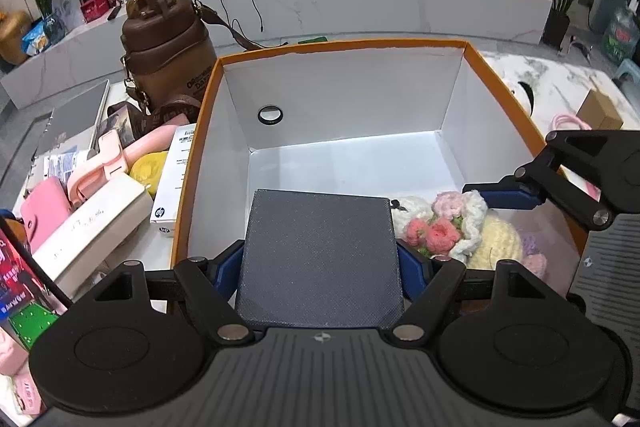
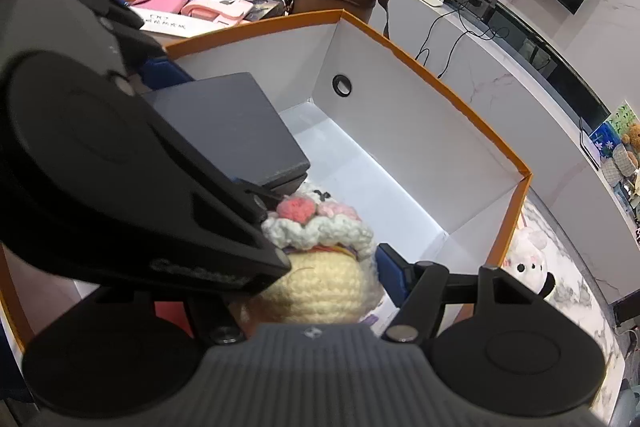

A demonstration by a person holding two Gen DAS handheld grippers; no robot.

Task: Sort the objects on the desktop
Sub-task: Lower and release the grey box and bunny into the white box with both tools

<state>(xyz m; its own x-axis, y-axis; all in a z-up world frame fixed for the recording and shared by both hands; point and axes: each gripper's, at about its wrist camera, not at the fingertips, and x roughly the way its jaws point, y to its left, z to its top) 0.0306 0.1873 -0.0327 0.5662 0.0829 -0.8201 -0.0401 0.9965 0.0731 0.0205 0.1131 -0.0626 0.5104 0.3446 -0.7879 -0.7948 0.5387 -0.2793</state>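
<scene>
Right wrist: left tongs (image 2: 224,131) hide much of crocheted doll (image 2: 320,283).

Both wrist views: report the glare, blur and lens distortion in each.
Left wrist view: a bright glare strip runs along the floor of the orange-rimmed box; fisheye bows the counter behind; the grey box stays sharp. Right wrist view: the left gripper looms dark and soft in the foreground; the crocheted toy is slightly blurred; the same glare strip shows.
</scene>
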